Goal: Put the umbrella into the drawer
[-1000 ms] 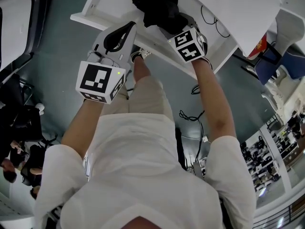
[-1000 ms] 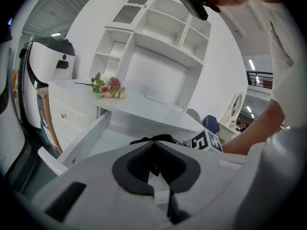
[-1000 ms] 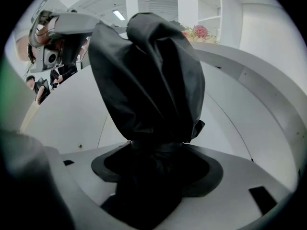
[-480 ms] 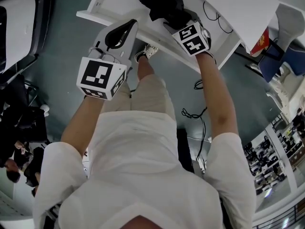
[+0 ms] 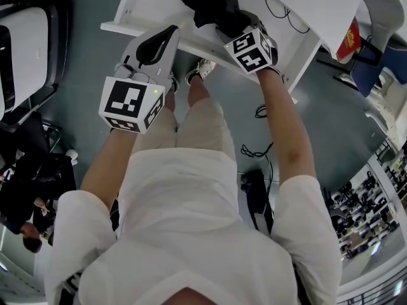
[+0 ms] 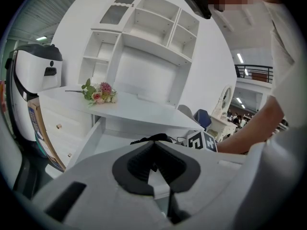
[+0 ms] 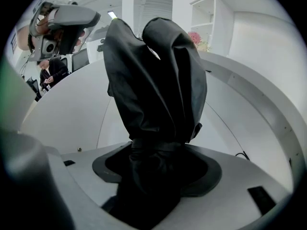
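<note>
Right gripper view: right gripper [image 7: 152,163] has the folded black umbrella [image 7: 154,75] between its jaws. They stand wide, have just been closing, and press on its bunched lower end. Head view: umbrella is over the open white drawer [image 5: 149,5], near its front wall. Left gripper [image 6: 152,163] closed, empty. Risk: loose fabric snags the jaws at release, or the bundle stays propped on the front wall and blocks closing.

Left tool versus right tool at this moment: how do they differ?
The left tool is shut on nothing. The right tool grips the black umbrella, and its jaws have just closed further. The left tool hangs at the open drawer's front edge, while the right tool is further forward, over the drawer. Both carry a marker cube.
</note>
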A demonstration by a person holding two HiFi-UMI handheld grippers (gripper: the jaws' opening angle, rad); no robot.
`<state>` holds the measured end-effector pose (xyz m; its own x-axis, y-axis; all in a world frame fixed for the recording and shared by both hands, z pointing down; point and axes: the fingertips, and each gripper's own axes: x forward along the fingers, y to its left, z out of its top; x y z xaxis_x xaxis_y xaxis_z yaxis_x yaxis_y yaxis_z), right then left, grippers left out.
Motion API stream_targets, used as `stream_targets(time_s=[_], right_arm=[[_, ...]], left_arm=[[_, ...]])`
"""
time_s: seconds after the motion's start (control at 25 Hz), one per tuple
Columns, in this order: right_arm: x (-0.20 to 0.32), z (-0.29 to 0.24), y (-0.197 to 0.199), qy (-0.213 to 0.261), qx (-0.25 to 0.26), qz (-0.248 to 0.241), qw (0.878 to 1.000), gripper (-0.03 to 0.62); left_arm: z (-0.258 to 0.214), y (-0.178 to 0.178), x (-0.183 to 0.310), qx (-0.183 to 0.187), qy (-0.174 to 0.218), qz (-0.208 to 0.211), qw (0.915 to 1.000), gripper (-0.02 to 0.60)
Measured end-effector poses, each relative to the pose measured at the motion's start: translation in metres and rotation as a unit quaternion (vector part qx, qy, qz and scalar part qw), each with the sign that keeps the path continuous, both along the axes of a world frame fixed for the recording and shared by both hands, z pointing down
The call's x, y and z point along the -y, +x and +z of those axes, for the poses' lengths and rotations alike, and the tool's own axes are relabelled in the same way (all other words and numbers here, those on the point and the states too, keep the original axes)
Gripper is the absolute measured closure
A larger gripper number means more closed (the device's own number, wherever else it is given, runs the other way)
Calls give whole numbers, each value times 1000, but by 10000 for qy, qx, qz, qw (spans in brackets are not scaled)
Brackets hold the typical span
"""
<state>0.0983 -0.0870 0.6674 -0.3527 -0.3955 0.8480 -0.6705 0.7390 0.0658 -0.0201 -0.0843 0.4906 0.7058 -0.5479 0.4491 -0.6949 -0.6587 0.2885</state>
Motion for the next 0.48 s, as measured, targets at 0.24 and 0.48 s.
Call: stream_targets(time_s=[0.24,0.48], right_arm=[[1,-2,0,119,-43,53,9999,295],[4,-14,3,499,-537,162,9972,252]], left_arm=[[7,-2,-7,-46,-64,162,9998,568],[0,-11,-2,-2,98,317,9995,568]])
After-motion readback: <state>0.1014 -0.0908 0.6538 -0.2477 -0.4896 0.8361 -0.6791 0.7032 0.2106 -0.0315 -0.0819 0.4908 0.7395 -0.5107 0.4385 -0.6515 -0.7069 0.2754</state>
